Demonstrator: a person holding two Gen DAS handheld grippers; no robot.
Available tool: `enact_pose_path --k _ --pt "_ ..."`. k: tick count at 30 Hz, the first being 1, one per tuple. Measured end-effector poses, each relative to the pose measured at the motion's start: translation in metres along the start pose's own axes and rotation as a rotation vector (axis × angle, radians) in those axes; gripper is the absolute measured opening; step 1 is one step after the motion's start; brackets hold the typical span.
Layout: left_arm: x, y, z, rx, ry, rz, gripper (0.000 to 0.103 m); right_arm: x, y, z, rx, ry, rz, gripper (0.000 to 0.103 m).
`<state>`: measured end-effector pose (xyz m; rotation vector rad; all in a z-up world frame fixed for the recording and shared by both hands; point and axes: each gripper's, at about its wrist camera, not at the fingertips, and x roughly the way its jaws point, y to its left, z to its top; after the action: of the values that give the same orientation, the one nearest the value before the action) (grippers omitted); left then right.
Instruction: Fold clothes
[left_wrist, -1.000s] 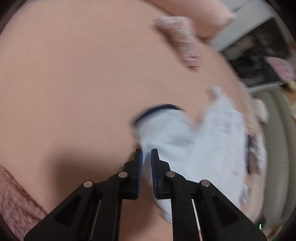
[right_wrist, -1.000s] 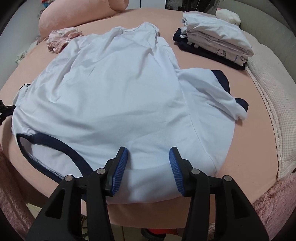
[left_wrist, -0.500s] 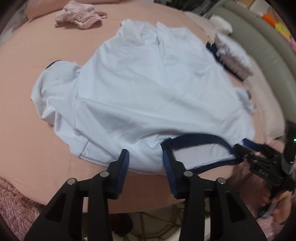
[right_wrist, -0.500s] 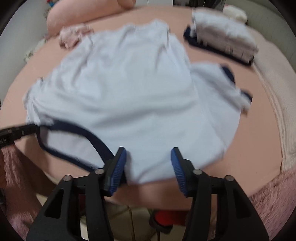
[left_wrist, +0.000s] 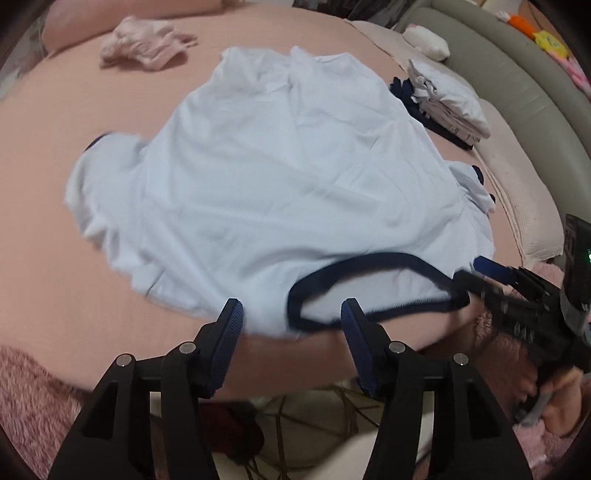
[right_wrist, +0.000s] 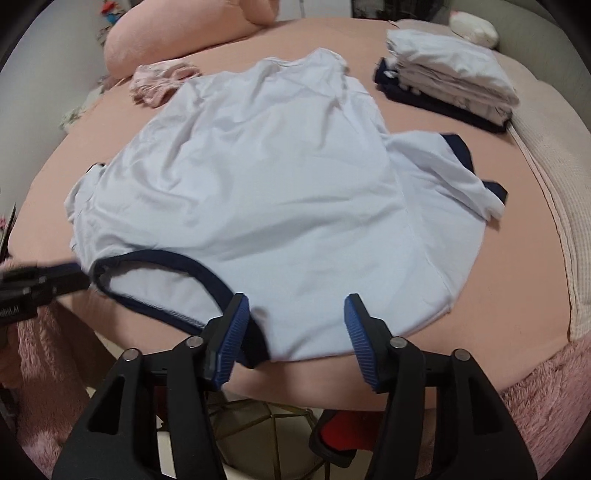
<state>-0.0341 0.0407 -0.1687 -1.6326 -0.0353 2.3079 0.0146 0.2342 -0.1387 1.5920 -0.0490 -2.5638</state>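
Observation:
A white T-shirt (left_wrist: 295, 177) (right_wrist: 277, 177) with navy trim lies spread on the pink bed, its navy neckline (left_wrist: 388, 256) (right_wrist: 166, 256) at the near edge. My left gripper (left_wrist: 291, 325) hovers over that near edge, jaws opening, with the shirt's edge and the neckline's end between the fingers but not pressed. My right gripper (right_wrist: 295, 317) (left_wrist: 480, 275) stands over the shirt's near shoulder, jaws also opening, with cloth lying between them unpinched. At the far left of the right wrist view the left gripper (right_wrist: 48, 280) shows beside the neckline.
A stack of folded clothes (left_wrist: 447, 107) (right_wrist: 450, 77) sits at the far right of the bed. A crumpled pink garment (left_wrist: 144, 44) (right_wrist: 162, 81) lies far left by a pink pillow (right_wrist: 177, 37). A fuzzy pink blanket (left_wrist: 29, 387) hangs along the near bed edge.
The left gripper swung from the shirt's sleeve to the near neckline edge, and its jaws went from nearly shut to wide. The right gripper's jaws widened slightly and it stayed in place.

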Motion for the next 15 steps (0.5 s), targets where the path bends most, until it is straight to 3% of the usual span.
enact_pose_path --k 1,2,4,8,13,15 --pt "0.008 -0.005 0.002 0.024 0.015 0.028 0.027 0.001 0.004 0.0 -0.016 0.005 -0.008 0.066" --pt "0.016 -0.008 0.003 0.047 0.035 0.068 0.013 0.004 0.008 -0.002 -0.03 0.02 -0.026 0.066" --pt "0.018 -0.013 0.0 0.075 0.027 0.102 0.01 0.011 0.012 -0.009 -0.051 0.057 -0.061 0.064" --pt "-0.001 -0.015 -0.01 0.093 -0.007 0.095 0.008 0.002 -0.001 -0.007 0.01 0.025 -0.023 0.064" --pt "0.011 -0.009 -0.023 0.074 0.074 0.079 0.01 0.0 -0.018 0.001 0.091 0.002 -0.02 0.064" --pt "0.013 -0.007 -0.022 0.056 0.085 0.066 0.013 0.008 -0.021 0.001 0.083 0.045 -0.066 0.065"
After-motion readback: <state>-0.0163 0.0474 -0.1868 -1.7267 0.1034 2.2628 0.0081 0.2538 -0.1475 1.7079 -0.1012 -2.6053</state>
